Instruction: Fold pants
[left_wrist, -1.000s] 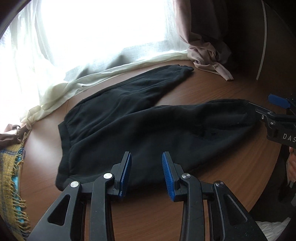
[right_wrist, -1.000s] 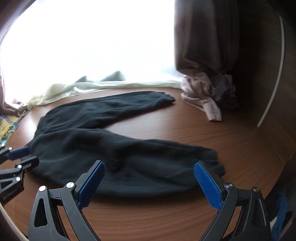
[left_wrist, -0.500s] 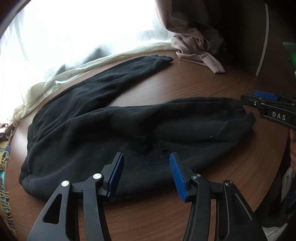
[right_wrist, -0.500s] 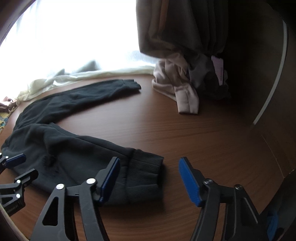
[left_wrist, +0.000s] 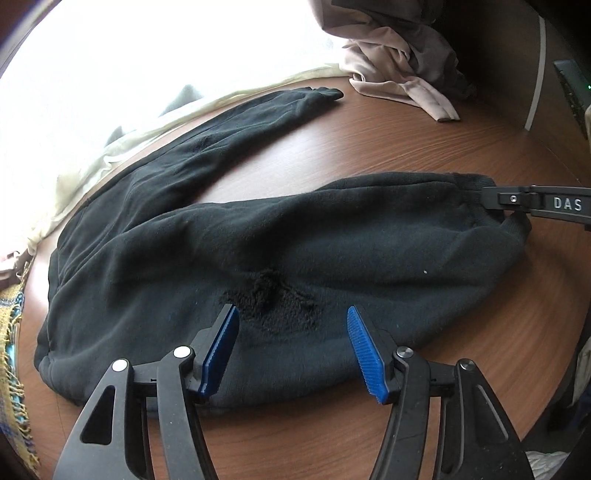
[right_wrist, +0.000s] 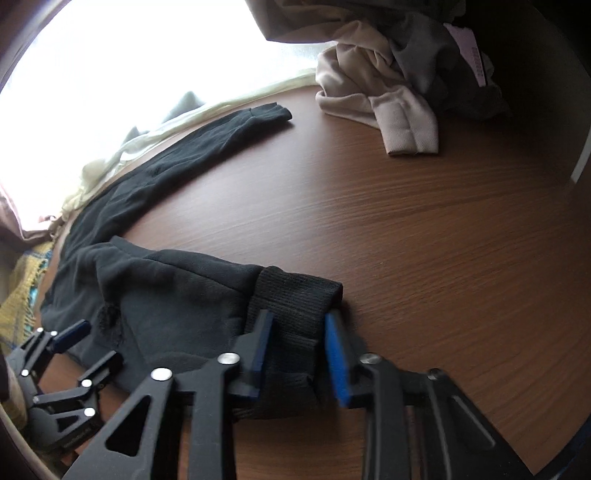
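In the left wrist view, the black fleece jogging pants (left_wrist: 229, 251) lay spread across the brown wood-grain table (left_wrist: 388, 140), one leg angled toward the window and the nearer leg running to the right. The left gripper (left_wrist: 291, 350) hung just over the near edge of that leg beside a rough, pilled patch (left_wrist: 273, 302); its blue pads were widening with nothing pinched, probably readying a mid-leg hold. At the far right the right gripper (left_wrist: 517, 206) reached the ribbed ankle cuff (left_wrist: 513, 225).

In the right wrist view, the right gripper (right_wrist: 295, 354) straddled the cuff (right_wrist: 295, 295), its jaws closing on the knit from both sides, apparently to carry that leg over for the first fold. Behind lay a crumpled beige garment (right_wrist: 388, 110), a cream sheer curtain (right_wrist: 166, 129) under a bright window, and a yellow fringed cloth (right_wrist: 22, 288) at the left
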